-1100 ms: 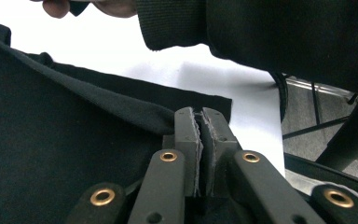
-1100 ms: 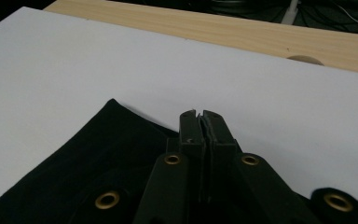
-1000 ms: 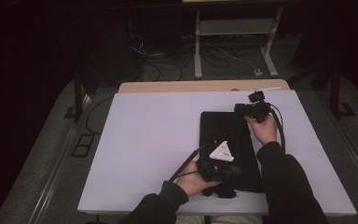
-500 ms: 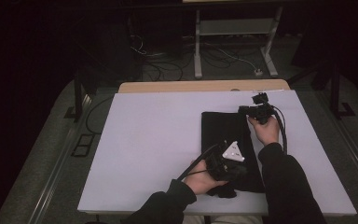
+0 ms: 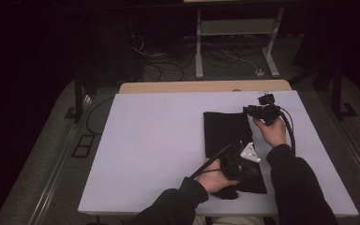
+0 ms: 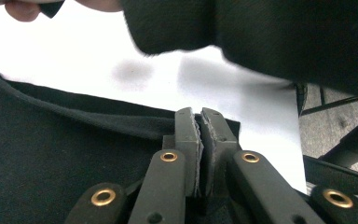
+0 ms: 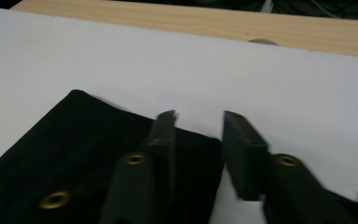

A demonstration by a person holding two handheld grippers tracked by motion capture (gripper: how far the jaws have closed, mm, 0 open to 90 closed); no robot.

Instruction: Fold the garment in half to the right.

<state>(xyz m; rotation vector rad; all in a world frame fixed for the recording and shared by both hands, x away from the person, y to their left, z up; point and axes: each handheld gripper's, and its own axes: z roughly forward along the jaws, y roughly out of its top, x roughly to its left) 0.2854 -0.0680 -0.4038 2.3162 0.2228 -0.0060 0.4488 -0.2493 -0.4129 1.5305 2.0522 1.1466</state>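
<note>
Black cloth (image 5: 227,136) lies flat on white table (image 5: 154,145), left gripper (image 6: 200,126) clamped on it

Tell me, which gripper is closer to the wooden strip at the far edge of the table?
Right. The right gripper is over the black cloth's far corner, close to the wooden strip. The left gripper is at the cloth's near end, much farther away.

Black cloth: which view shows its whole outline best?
High view: the black cloth lies folded flat on the white table. Left gripper view gives a close edge; right gripper view one far corner.
</note>
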